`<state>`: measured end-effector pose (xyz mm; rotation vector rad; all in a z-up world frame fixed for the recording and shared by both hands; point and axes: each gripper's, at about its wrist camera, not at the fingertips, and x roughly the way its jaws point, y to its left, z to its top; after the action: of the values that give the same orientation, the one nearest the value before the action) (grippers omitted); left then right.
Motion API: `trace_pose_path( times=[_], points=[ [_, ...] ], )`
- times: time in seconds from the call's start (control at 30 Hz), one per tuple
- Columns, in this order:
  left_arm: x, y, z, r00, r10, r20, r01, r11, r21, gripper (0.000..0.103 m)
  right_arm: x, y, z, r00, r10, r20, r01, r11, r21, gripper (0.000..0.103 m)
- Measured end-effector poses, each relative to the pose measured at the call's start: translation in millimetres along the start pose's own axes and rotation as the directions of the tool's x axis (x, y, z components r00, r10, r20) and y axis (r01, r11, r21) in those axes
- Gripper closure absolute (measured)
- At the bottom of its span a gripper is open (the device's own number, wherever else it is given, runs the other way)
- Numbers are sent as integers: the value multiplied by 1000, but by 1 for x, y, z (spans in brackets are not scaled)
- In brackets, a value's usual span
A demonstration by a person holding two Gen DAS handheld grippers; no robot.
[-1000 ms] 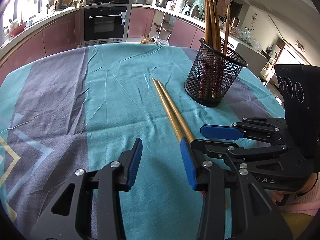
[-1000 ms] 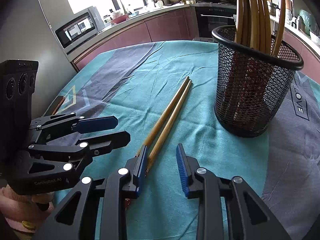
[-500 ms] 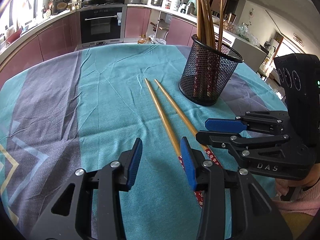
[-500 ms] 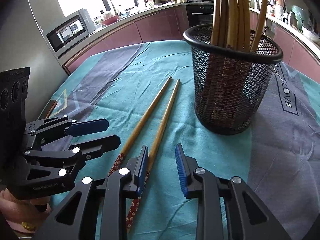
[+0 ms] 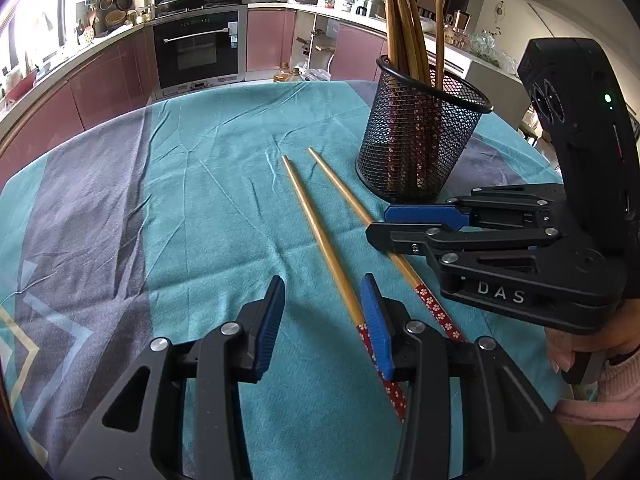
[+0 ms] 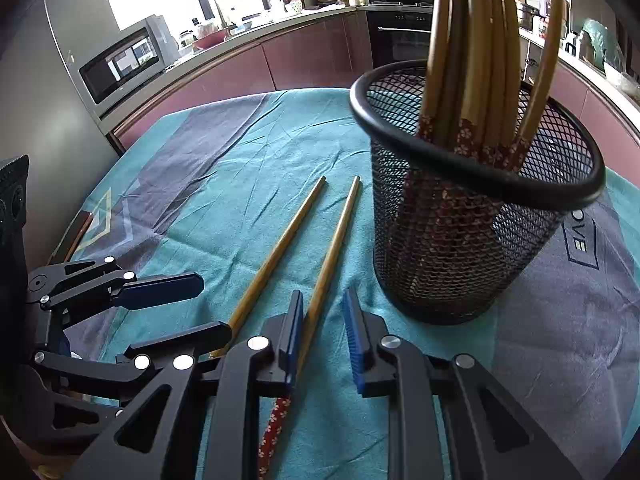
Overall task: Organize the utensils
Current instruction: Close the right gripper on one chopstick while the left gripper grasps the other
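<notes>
The worktop (image 5: pixel 208 208) is open cloth across its whole left and far portion; passage there is unobstructed. Obstacles sit to the right of centre. The mesh holder (image 5: pixel 420 140) stands upright near the far right, with chopsticks projecting above its rim, blocking overhead passage at that spot. Two loose chopsticks (image 5: pixel 320 232) lie side by side, apart, just beside the holder's base, leaving a narrow strip of cloth between them. The right gripper (image 6: pixel 322 328), its jaws closing beside the right-hand stick, occupies the near right. The left gripper (image 5: pixel 320 320) occupies the near centre.
</notes>
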<state>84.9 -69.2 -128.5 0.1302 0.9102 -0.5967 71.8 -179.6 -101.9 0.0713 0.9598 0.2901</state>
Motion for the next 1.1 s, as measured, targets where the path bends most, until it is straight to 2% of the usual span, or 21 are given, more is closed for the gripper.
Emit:
trace_pose_path(
  times=[0.1, 0.27, 0.6, 0.73, 0.87, 0.93, 1.1],
  points=[
    [4, -1, 5, 1000, 4, -6, -4, 1000, 3, 64, -2, -6, -2, 1000, 13, 1, -13, 1000, 23, 94],
    [11, -4, 12, 1000, 5, -19, -4, 1000, 7, 66, -7, -12, -6, 1000, 26, 8, -27, 999, 48, 97],
    [29, -5, 30, 999, 29, -46, -29, 999, 15, 78, -18, -17, -12, 999, 29, 20, -30, 998, 54, 98],
    [34, -5, 36, 998, 45, -48, -44, 999, 24, 80, -13, -15, -12, 1000, 0, 8, -1, 999, 41, 96],
    [38, -3, 39, 997, 62, -46, -61, 998, 20, 90, -10, -9, -11, 999, -32, 9, 32, 999, 9, 93],
    [37, -1, 39, 997, 62, -45, -61, 998, 11, 91, -8, -5, -11, 999, -47, 14, 47, 999, -10, 92],
    [37, -2, 39, 997, 62, -35, -63, 998, -8, 95, -6, -4, -10, 998, -55, 22, 55, 998, -17, 96]
  ],
)
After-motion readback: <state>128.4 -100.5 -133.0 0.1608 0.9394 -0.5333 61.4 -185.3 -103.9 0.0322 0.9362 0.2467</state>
